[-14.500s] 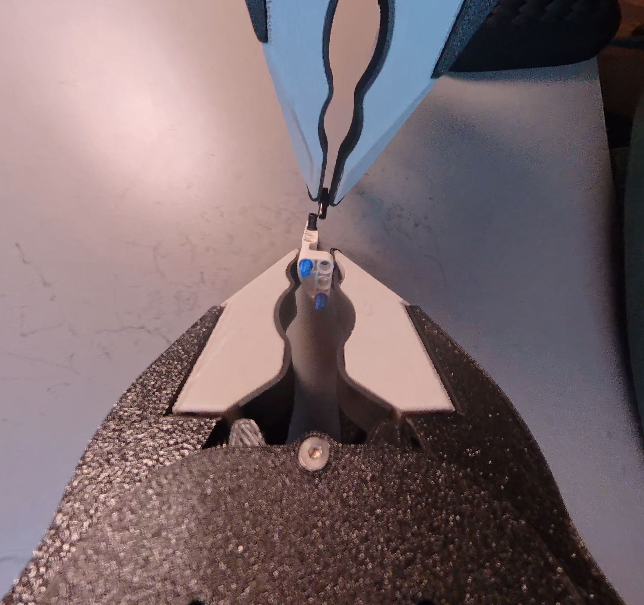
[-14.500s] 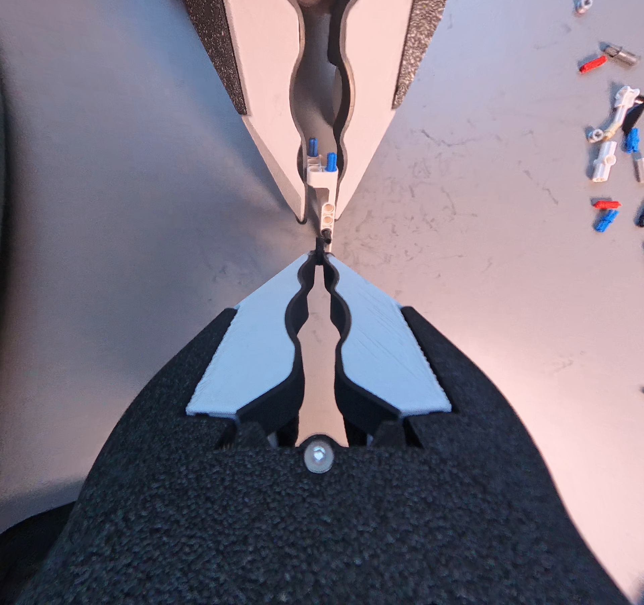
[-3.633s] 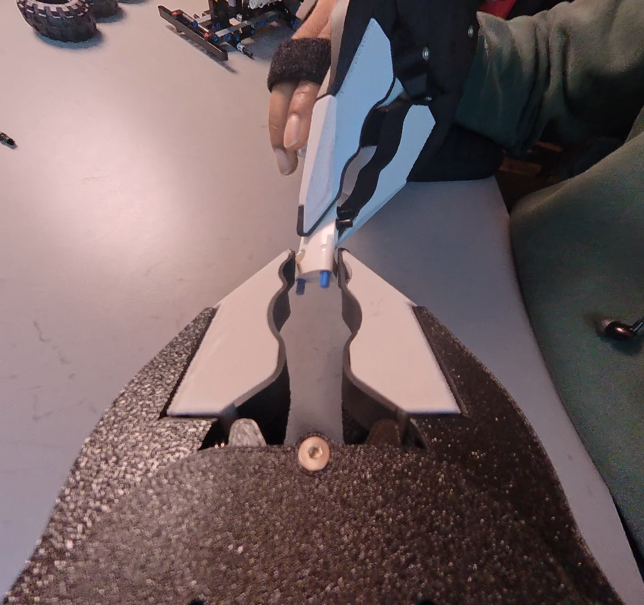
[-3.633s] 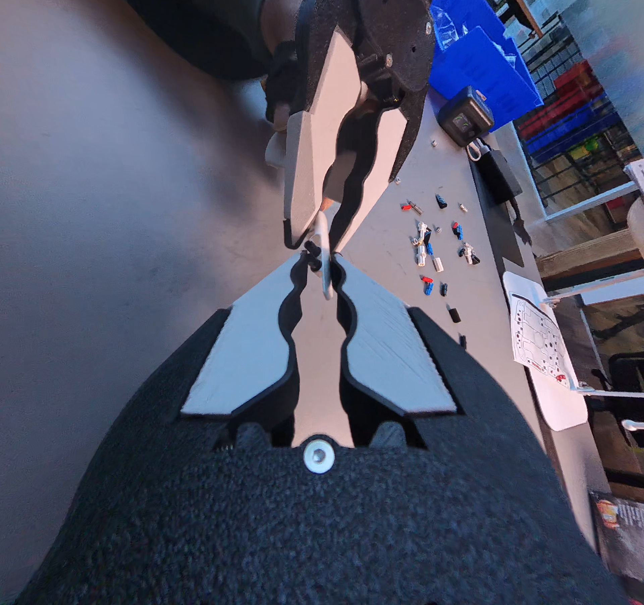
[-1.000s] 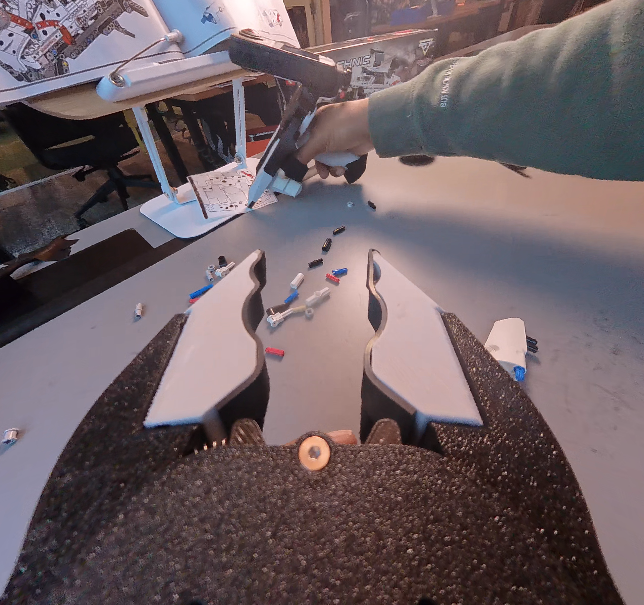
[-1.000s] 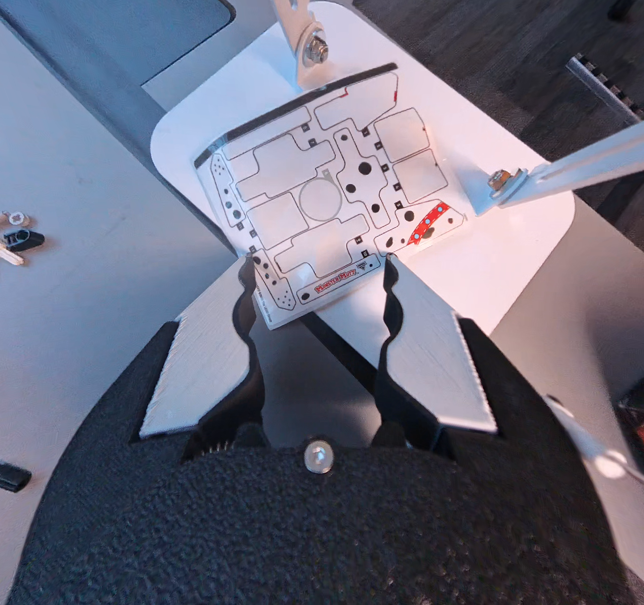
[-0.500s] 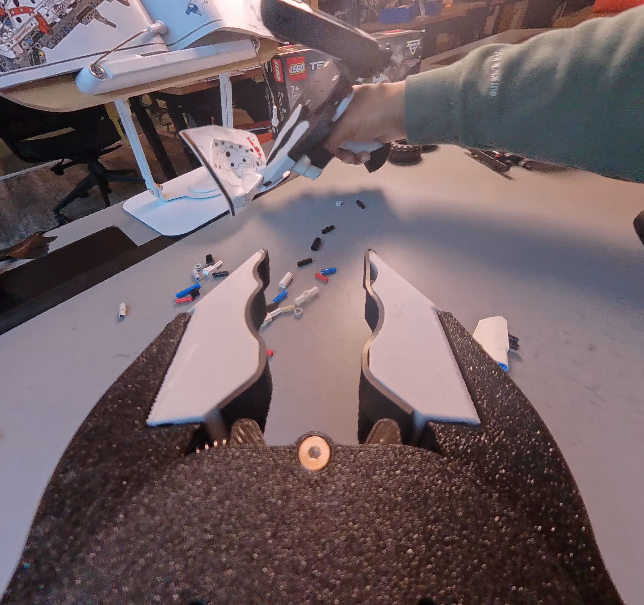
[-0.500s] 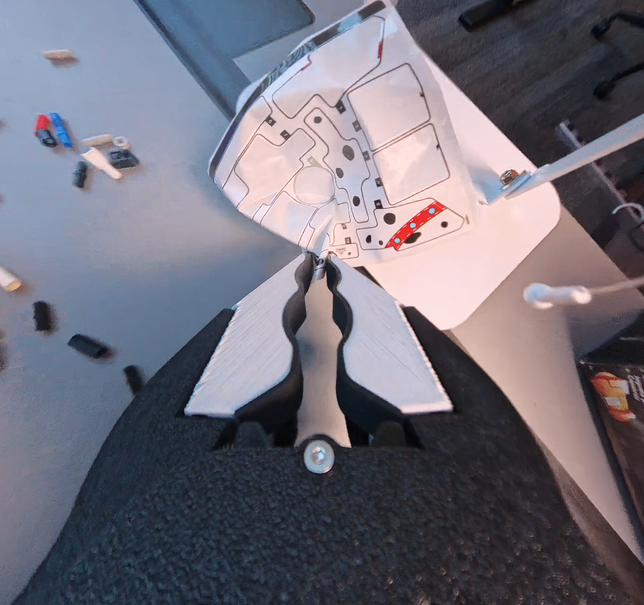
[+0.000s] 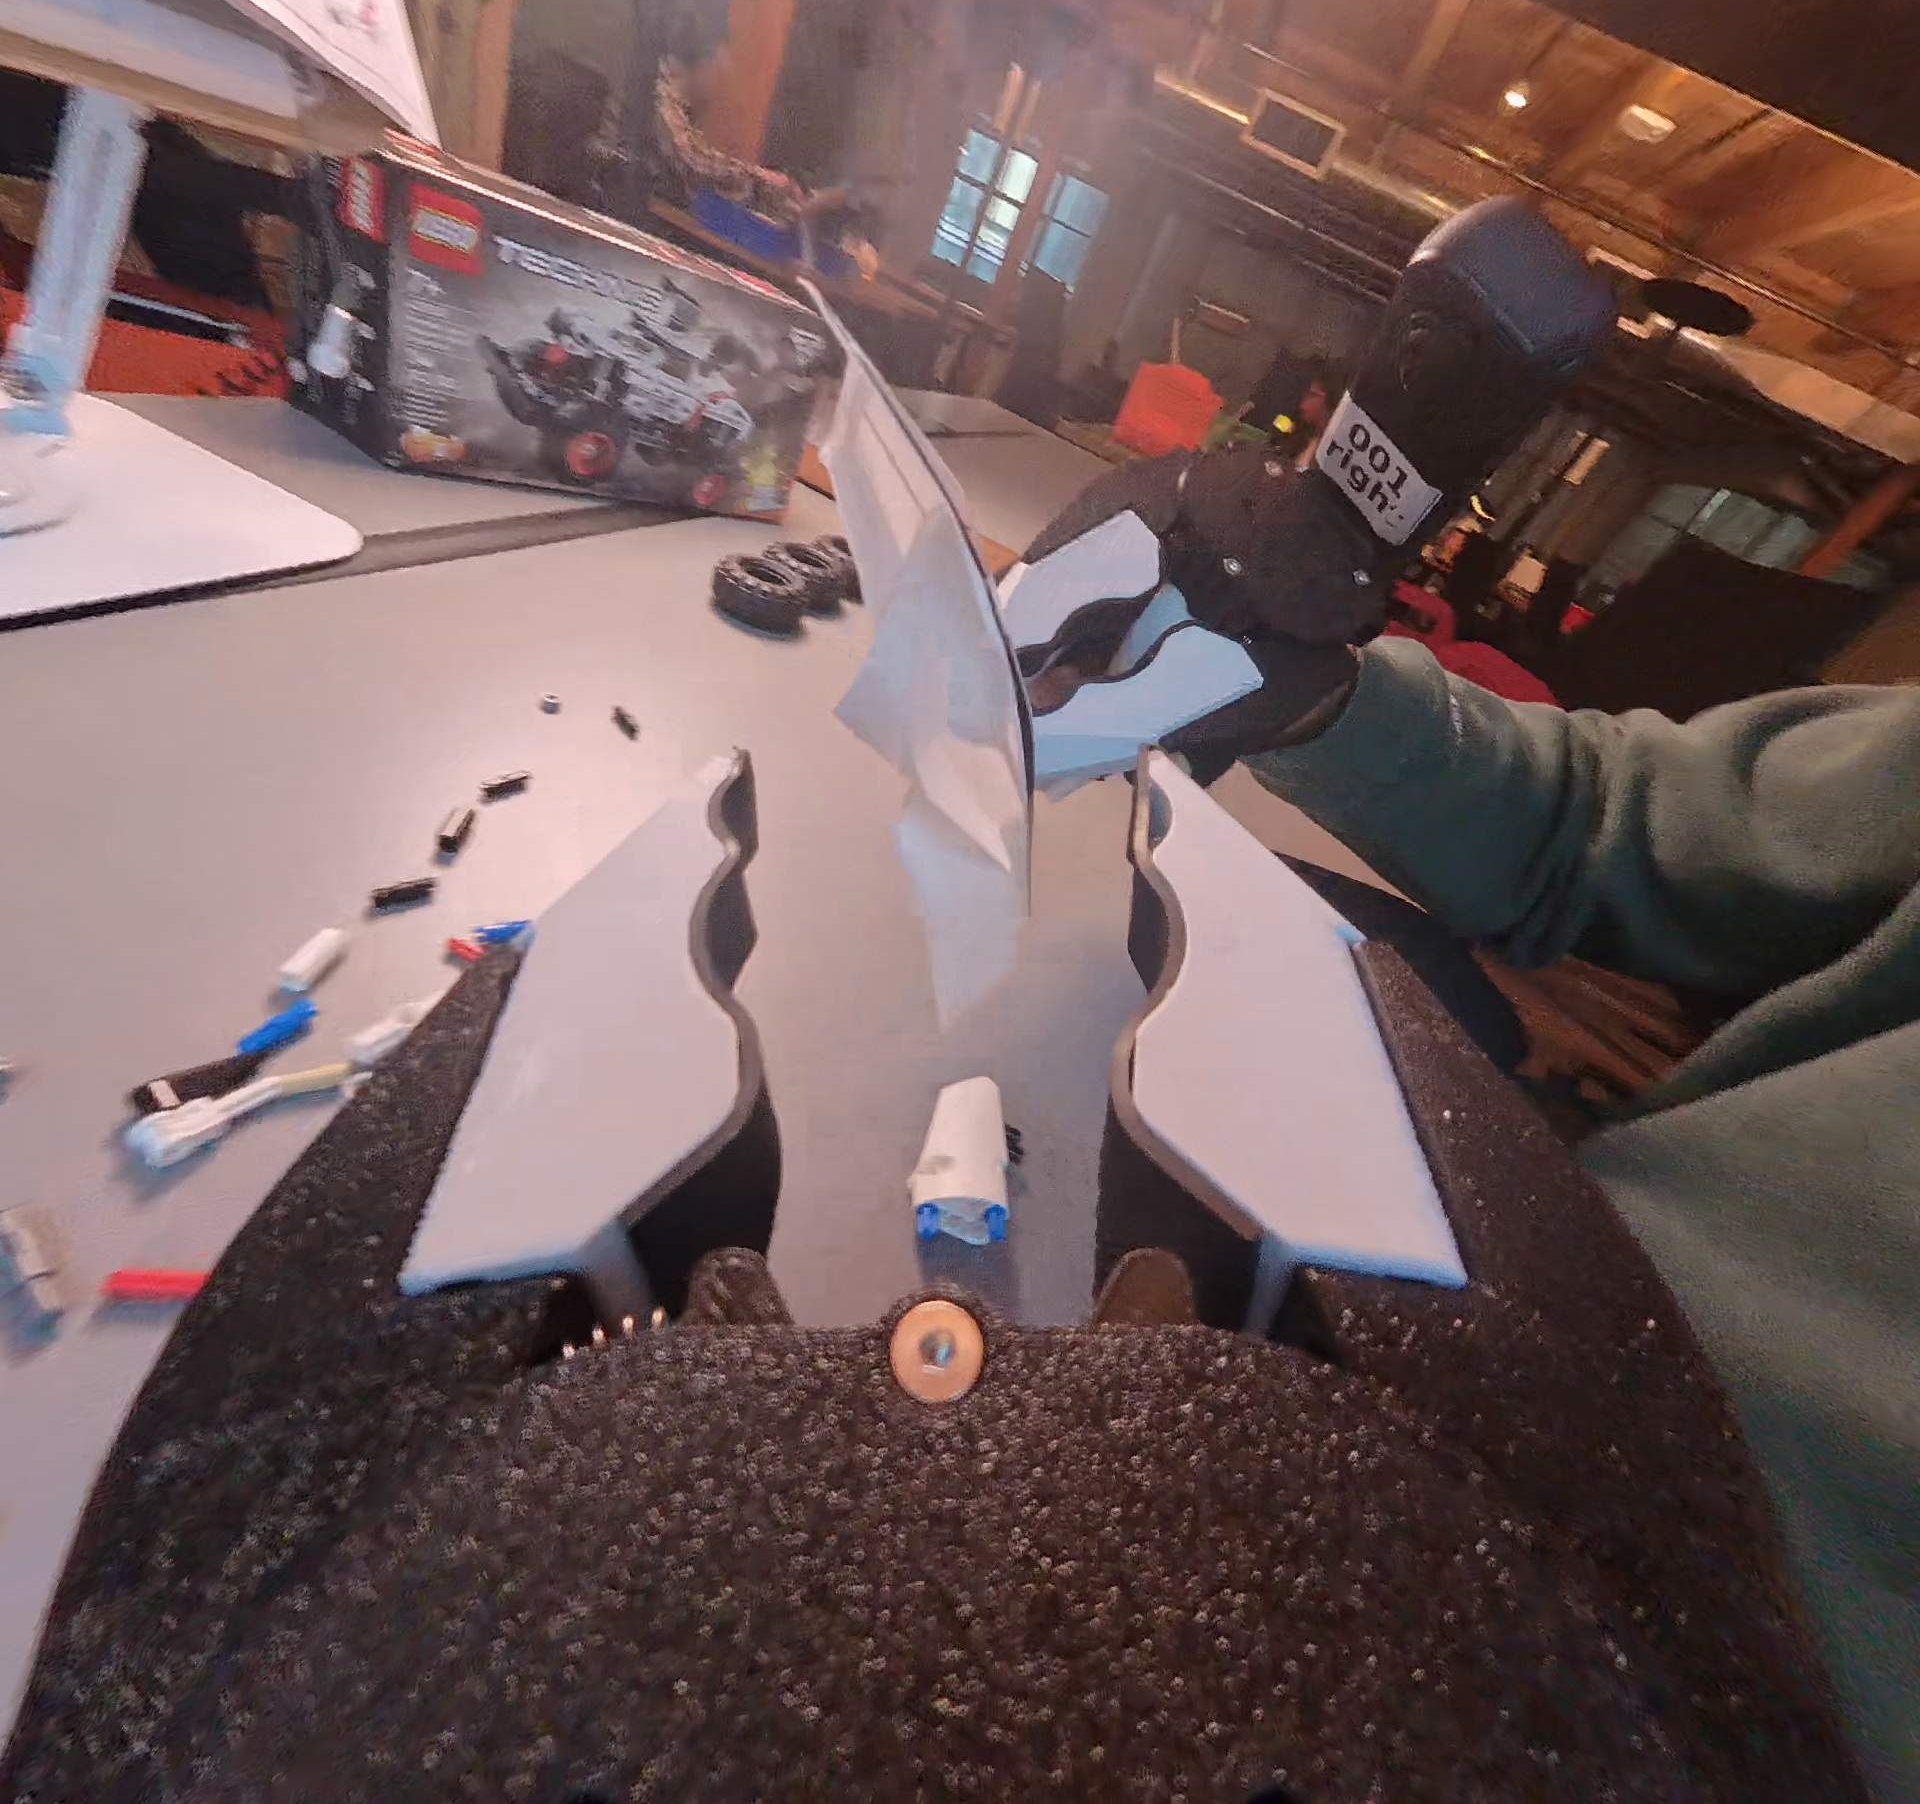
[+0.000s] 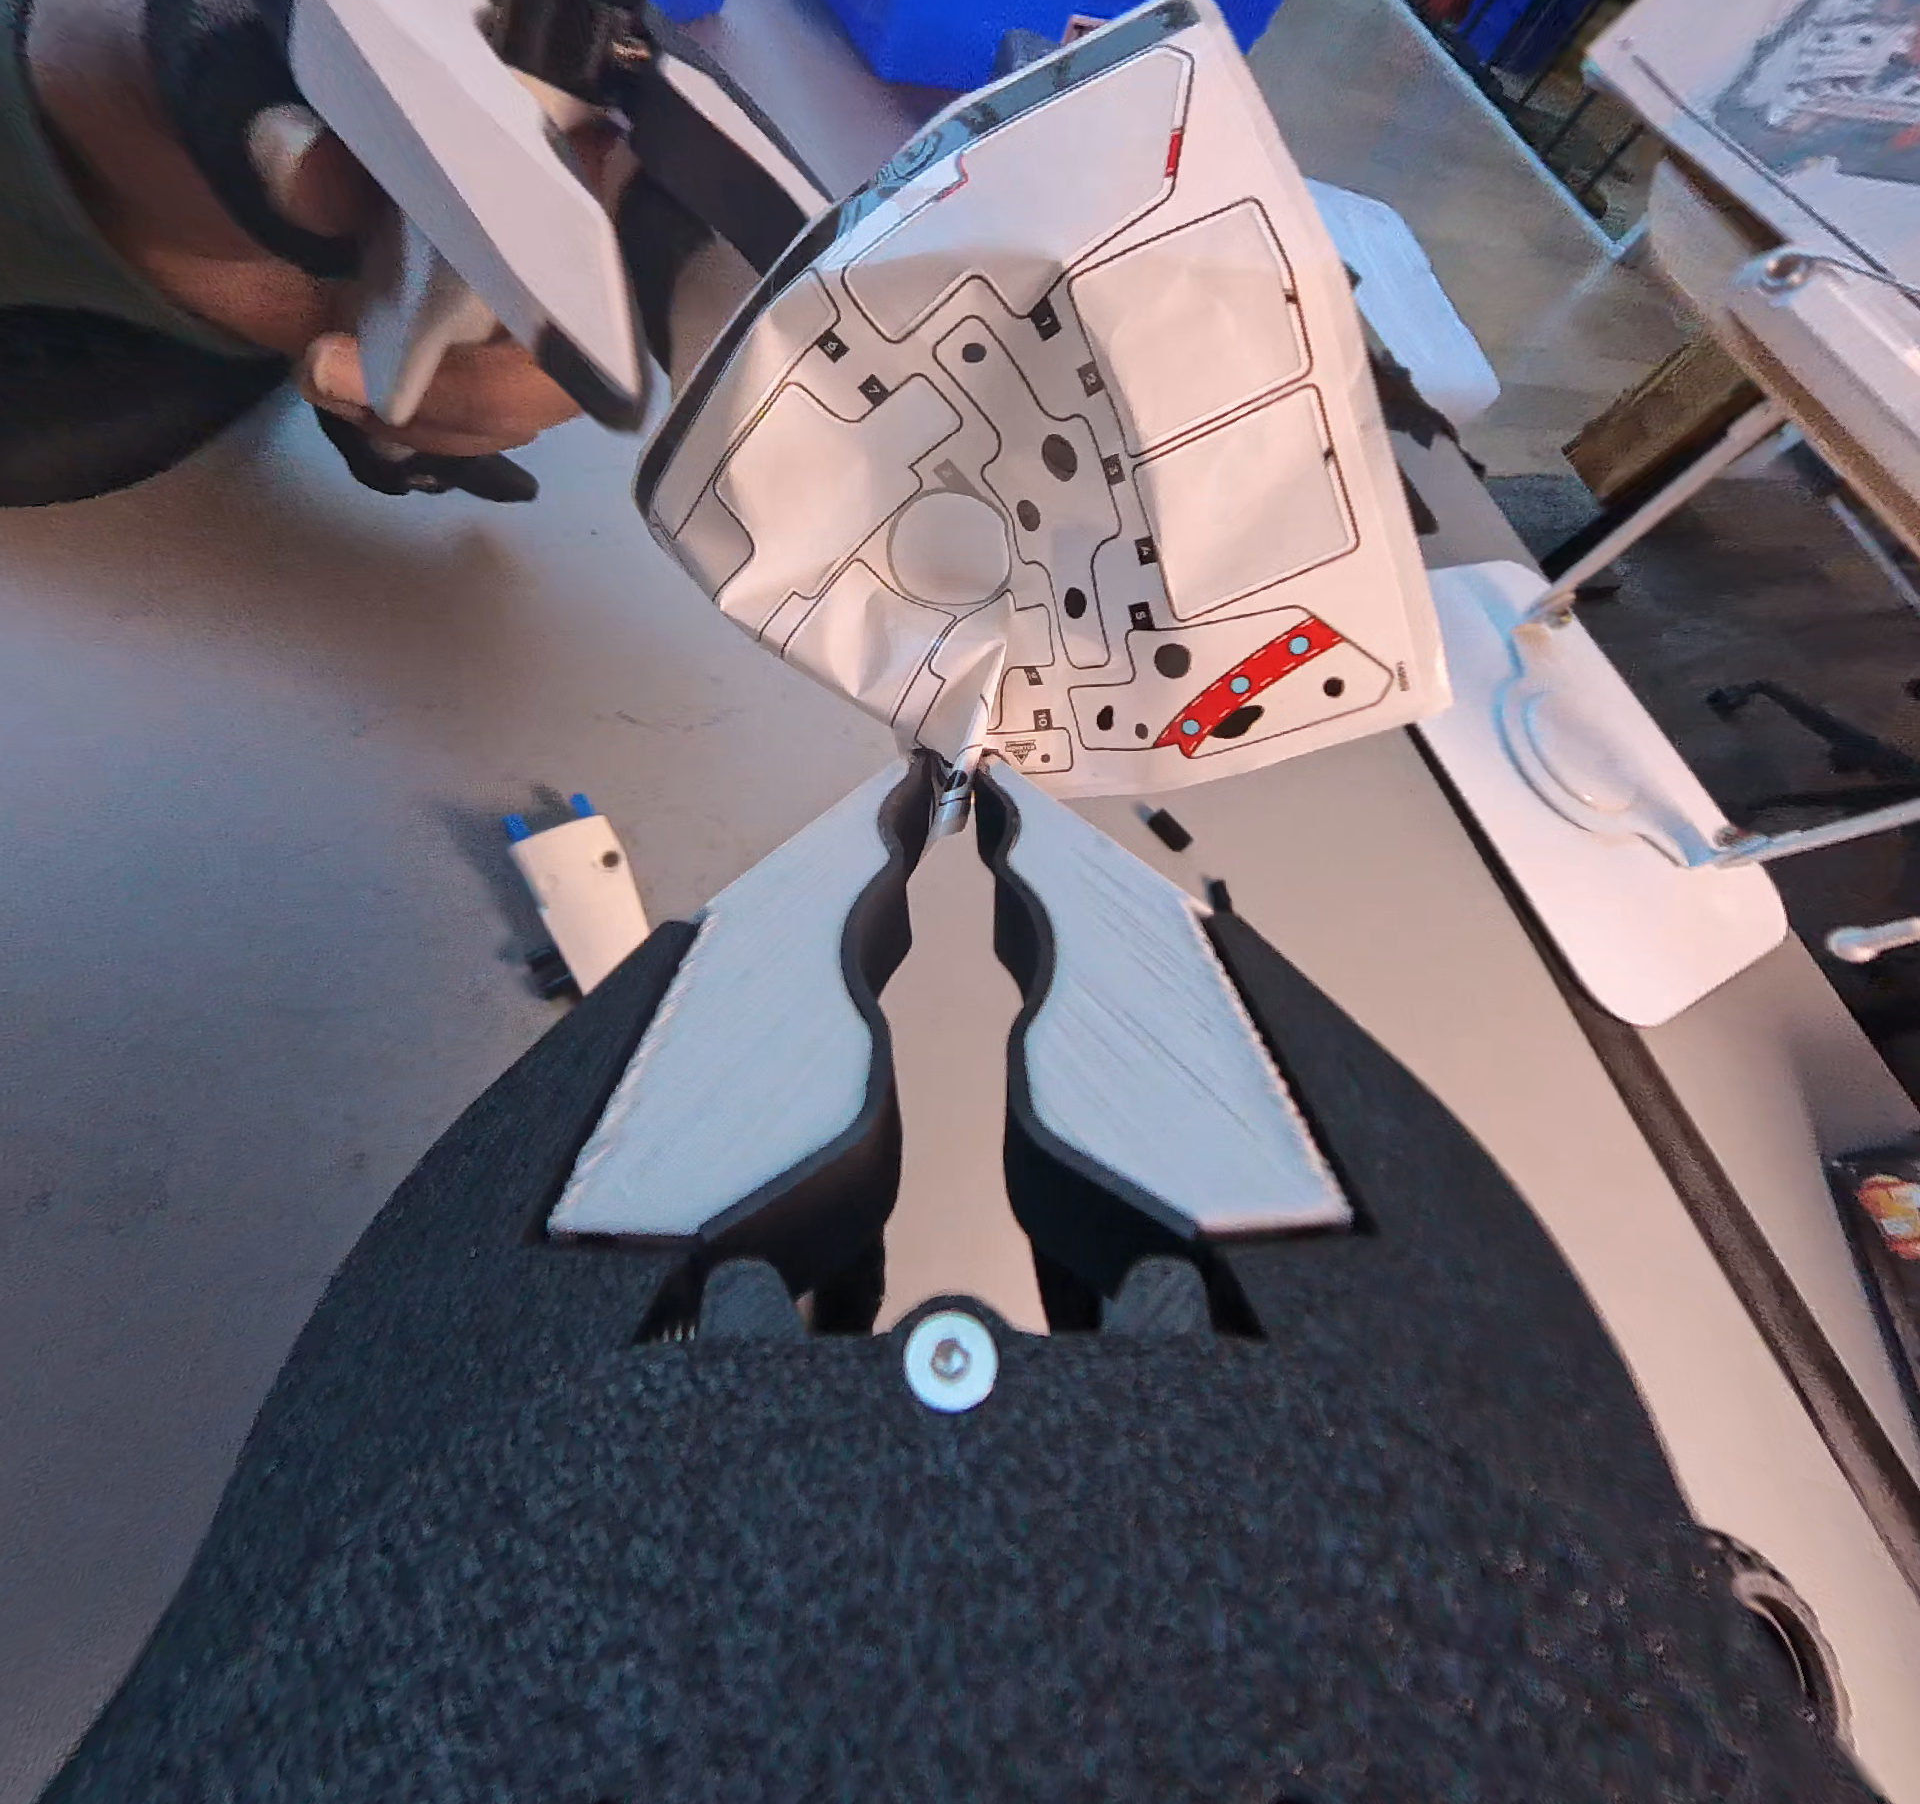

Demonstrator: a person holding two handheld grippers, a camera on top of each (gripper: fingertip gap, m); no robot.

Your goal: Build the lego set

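1. Right gripper (image 10: 951, 798): fingertips pinched together on the lower edge of a white sticker sheet (image 10: 1049, 466), lifted clear of the grey table (image 10: 260, 715); paper crumpled at the pinch point, fanning upward and away from the tips.
2. Printed face of the sheet turned toward the right wrist camera: black outlines, dots, one red strip near the lower corner (plain white back facing the left wrist camera).
3. Left gripper (image 9: 940, 798): fingers spread wide apart, holding nothing, with the sheet (image 9: 956, 715) hanging edge-on just ahead of the gap.
4. White lego piece (image 9: 961, 1172) with blue pins at one end: flat on the table, low between the left gripper's open fingers; in the right wrist view, just left of the right gripper's left finger (image 10: 577, 887).
5. Left of the left gripper: small loose pieces (image 9: 312, 954) scattered on the table, black, white, blue and red.
6. Further ahead, beyond the tips: black tyres (image 9: 790, 575) and the set's box (image 9: 561, 383).
7. White stand base (image 10: 1590, 788) on the table, right of the right gripper.
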